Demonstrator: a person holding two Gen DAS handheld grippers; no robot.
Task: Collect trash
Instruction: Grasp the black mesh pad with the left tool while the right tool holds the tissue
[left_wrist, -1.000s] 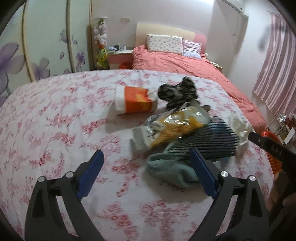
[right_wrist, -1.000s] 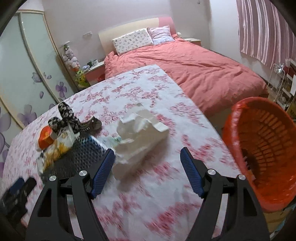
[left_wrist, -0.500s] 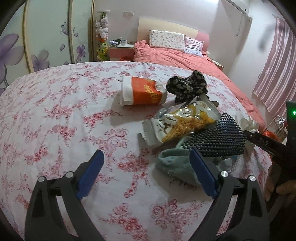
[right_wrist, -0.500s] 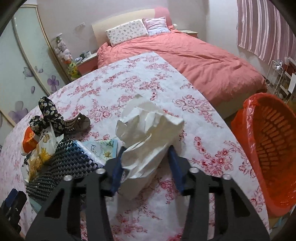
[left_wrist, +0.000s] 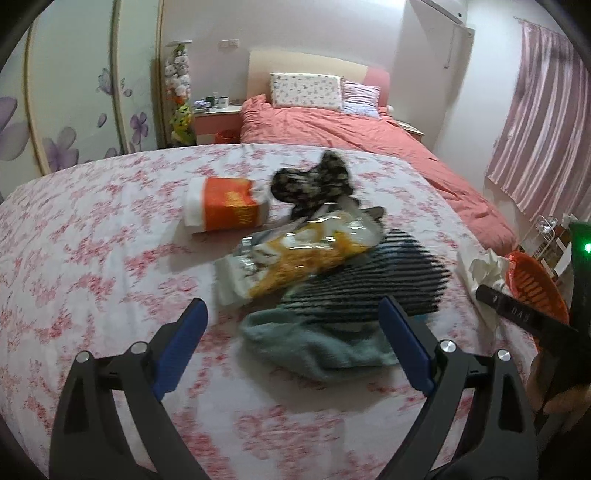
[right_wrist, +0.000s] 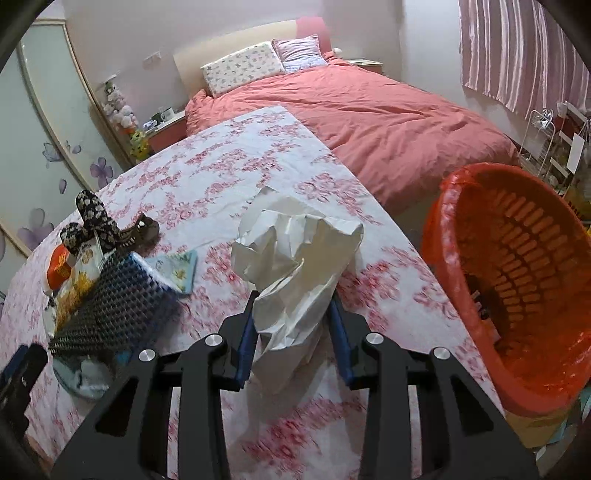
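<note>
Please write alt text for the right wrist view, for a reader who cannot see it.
The right claw is closing on a crumpled white paper, which is between its blue pads above a pink floral bedspread. An orange basket stands to the right, and clothes and snack wrappers lie to the left.

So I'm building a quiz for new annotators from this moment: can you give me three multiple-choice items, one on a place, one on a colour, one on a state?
1. Where does the basket stand relative to the flowered cloth?
A. in its middle
B. off its right edge
C. on the pink bed

2. What colour is the carton lying on the cloth?
A. orange and white
B. green
C. black

3. What is between the right gripper jaws?
A. nothing
B. the snack bag
C. crumpled white paper

Answers: 1 B, its rim sits beyond the cloth's edge, right wrist view. 2 A, orange body, white end. 3 C, the closing jaws have the paper between their blue pads.
</note>
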